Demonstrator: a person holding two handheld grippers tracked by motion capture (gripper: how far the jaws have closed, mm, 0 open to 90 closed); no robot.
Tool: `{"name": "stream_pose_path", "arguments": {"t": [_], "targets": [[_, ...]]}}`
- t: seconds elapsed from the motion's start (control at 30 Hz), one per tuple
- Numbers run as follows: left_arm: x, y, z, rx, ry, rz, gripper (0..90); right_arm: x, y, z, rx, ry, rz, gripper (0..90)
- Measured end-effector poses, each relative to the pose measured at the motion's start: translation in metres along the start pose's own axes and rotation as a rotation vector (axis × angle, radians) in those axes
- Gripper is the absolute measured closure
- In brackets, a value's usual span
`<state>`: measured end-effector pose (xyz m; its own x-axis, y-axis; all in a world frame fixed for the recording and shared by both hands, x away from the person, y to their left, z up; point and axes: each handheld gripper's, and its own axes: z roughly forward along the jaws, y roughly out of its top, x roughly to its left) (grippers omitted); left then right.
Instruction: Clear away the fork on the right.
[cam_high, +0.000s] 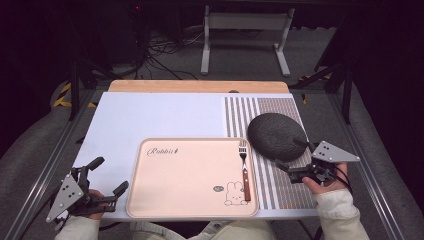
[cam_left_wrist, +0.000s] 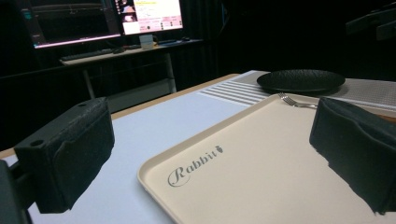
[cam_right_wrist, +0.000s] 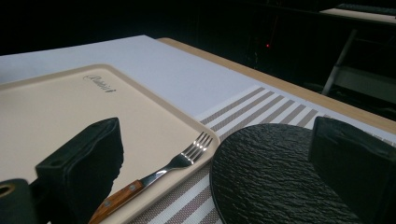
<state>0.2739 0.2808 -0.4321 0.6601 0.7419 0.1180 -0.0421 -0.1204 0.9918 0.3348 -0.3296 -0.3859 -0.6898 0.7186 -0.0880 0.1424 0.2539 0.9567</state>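
Right gripper (cam_high: 292, 157): jaws wide, empty, straddling black plate (cam_high: 277, 136) rim.
Left gripper (cam_high: 107, 175): wide, empty, beside tray (cam_high: 190, 200).
Fork (cam_high: 244, 170): tray's right edge.
Risk: textured plate slipping; jaw nudging fork.

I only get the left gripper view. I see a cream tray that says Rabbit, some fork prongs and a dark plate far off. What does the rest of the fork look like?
Observer: The silver fork has a brown wooden handle and lies along the right edge of the cream rectangular tray.
Operator: Is there a picture on the tray?
Observer: Yes, a small white bunny drawing sits in its near right corner, beside the fork's handle.
Operator: Where's the other gripper?
Observer: The right gripper is open at the near edge of the round textured black plate, which rests on a brown-and-white striped mat.
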Motion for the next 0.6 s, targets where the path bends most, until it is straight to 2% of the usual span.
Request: {"name": "stream_pose_path", "arguments": {"t": [0.4, 0.6], "targets": [[0.000, 0.000, 0.000, 0.001, 0.000, -0.001, 0.3, -0.010, -0.031, -0.012, -0.063, -0.050, 0.045, 3.7], [0.000, 0.000, -0.001, -0.003, -0.001, -0.001, 0.3, -0.014, -0.047, -0.013, -0.094, -0.069, 0.088, 3.4]]}}
